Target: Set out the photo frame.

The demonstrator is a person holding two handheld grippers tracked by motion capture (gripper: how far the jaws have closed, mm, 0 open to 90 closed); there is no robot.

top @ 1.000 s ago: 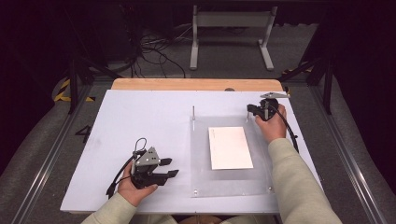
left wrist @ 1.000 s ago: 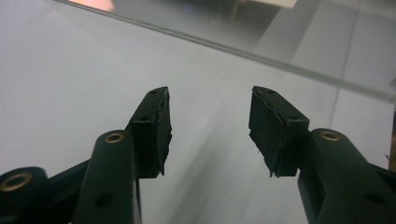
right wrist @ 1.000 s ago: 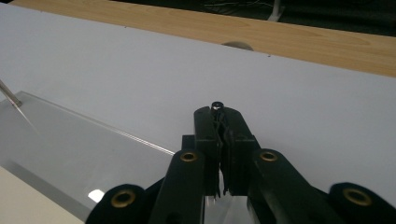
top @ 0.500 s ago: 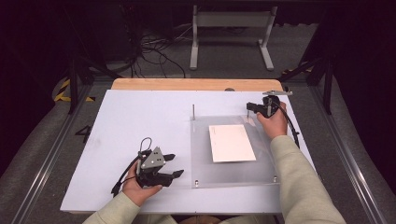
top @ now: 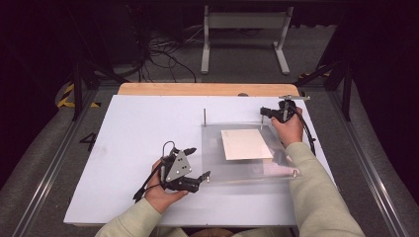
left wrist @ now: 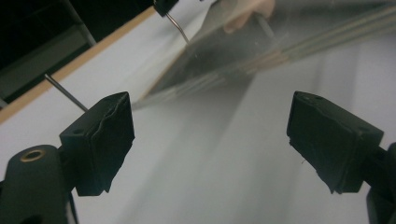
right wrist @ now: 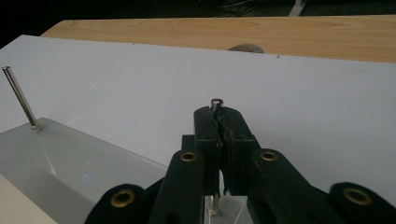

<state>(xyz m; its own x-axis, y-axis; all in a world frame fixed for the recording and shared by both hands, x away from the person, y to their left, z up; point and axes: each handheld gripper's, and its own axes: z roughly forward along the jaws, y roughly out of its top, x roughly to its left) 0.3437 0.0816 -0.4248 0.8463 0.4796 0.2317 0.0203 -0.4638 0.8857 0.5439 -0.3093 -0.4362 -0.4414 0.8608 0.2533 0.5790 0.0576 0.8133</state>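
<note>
While clamped by right gripper (right wrist: 219, 140), metal pin (right wrist: 215, 103) upright

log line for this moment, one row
left tongs: just opened, nothing between jaws | right tongs: shut on metal pin | clear plate: near edge in front of left tongs | white sheet: on plate

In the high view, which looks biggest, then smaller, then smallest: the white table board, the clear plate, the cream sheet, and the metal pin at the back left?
1. White table board, by far.
2. Clear plate.
3. Cream sheet, lying within the plate's outline.
4. Metal pin, a thin short rod.
No two look alike in size.
</note>
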